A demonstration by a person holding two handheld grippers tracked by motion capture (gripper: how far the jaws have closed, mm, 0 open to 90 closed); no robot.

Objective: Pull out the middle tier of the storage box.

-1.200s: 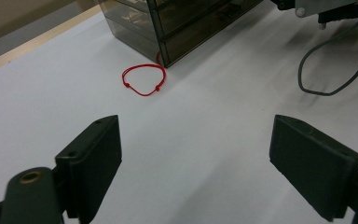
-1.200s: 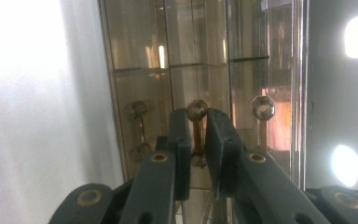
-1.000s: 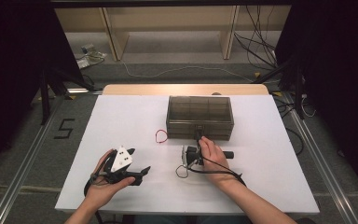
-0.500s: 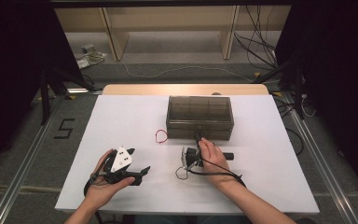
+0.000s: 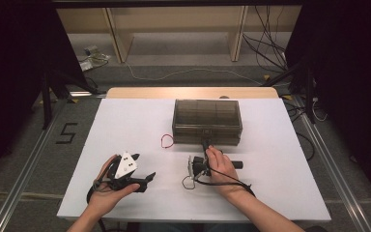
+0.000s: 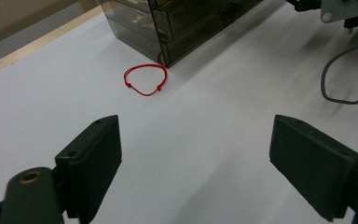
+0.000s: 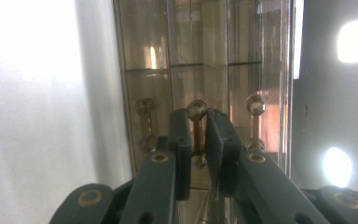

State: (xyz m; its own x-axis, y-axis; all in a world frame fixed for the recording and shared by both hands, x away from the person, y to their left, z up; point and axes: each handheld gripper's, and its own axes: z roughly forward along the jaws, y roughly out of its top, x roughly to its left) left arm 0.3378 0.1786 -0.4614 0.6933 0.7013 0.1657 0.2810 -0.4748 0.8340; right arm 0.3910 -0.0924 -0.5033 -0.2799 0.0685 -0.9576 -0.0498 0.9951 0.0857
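The right gripper [image 7: 197, 135] has its jaws closed on the middle handle [image 7: 196, 122] of the drawer box [image 7: 200, 79], a slim bar pinched between the two pads, with one more handle on either side of the jaws. In the high view the box [image 5: 206, 116] stands straight ahead of that gripper [image 5: 206, 145]. The left gripper [image 6: 196, 161] rests well apart with its jaws wide open and nothing between them; a red cord loop [image 6: 145, 79] lies ahead of them, just beside the box's corner.
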